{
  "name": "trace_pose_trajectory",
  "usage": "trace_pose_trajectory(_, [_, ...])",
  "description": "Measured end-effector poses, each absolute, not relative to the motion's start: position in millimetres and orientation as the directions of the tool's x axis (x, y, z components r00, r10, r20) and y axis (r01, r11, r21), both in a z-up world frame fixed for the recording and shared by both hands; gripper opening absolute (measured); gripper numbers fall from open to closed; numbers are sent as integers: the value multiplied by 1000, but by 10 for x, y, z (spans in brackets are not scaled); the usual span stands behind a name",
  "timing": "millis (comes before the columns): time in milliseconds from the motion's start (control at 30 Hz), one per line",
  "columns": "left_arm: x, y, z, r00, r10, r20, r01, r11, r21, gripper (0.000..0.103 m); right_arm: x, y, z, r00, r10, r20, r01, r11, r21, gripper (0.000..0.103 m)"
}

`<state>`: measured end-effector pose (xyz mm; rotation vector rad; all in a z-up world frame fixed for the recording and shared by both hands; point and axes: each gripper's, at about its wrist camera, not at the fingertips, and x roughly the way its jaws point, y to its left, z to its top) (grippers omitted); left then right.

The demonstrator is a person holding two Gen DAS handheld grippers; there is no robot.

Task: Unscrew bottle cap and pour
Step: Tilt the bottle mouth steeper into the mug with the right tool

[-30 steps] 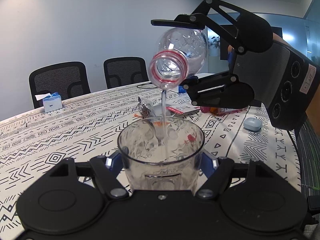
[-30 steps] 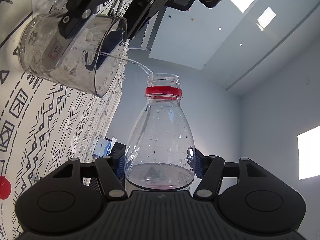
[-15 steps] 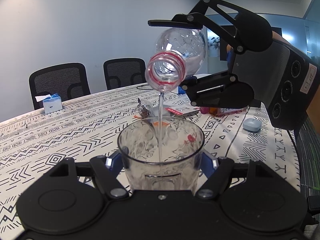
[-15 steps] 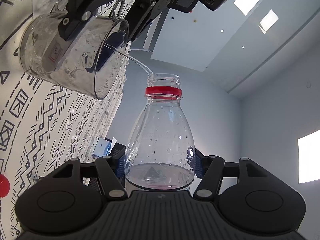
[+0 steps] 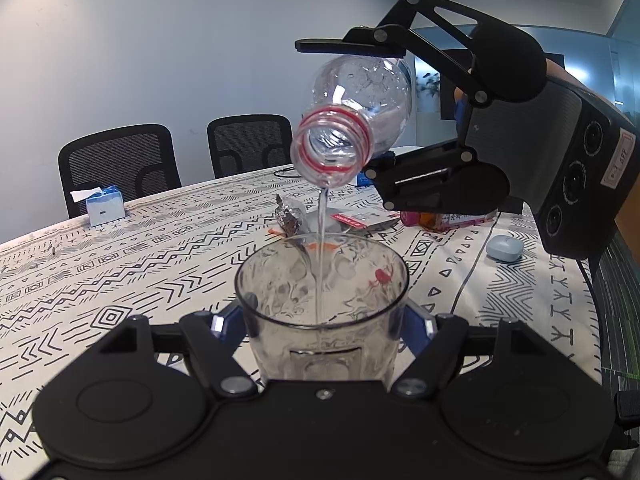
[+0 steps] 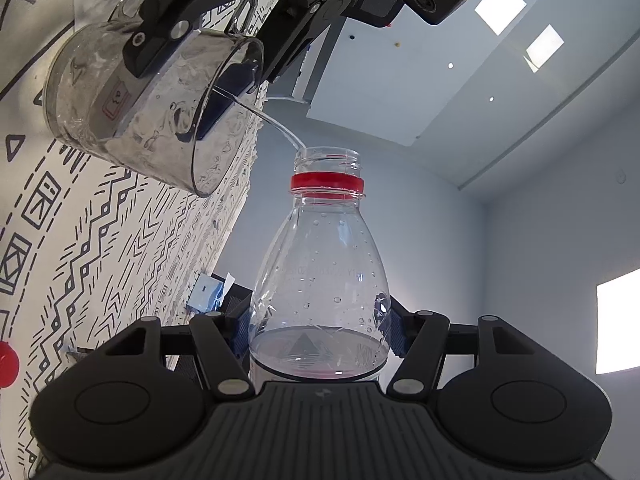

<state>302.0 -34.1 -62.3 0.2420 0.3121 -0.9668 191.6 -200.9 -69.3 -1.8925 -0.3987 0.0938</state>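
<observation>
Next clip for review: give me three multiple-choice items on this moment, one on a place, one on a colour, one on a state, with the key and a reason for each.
1. Where is the bottle's mouth?
A. Above the cup's opening
B. Lying on the table
C. Inside the cup, below its rim

2. What colour is the ring on the bottle's neck?
A. Blue
B. Red
C. Green

3. What is the left gripper doing?
A. Hanging open, holding nothing
B. Clamped on the bottle
C. Closed on the cup

Key: 1 A, a thin stream of water falls from the tilted mouth down into the cup. 2 B, the right wrist view shows a red band under the threads. 3 C, its fingers press both sides of the cup, while the right gripper holds the bottle.
</observation>
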Motion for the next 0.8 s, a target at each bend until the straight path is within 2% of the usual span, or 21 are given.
trace_pose_trajectory(567, [3011,-346,-600,528,-765,-368,836,545,65,78,1920,-1983,-702,940,322,114,217,-307,-927,59])
trace_pose_trajectory(800, [3020,-358,-598,529,-763,-372,835,546,66,78,2087,-2304,-862,938,328,111,215,-300,-929,59])
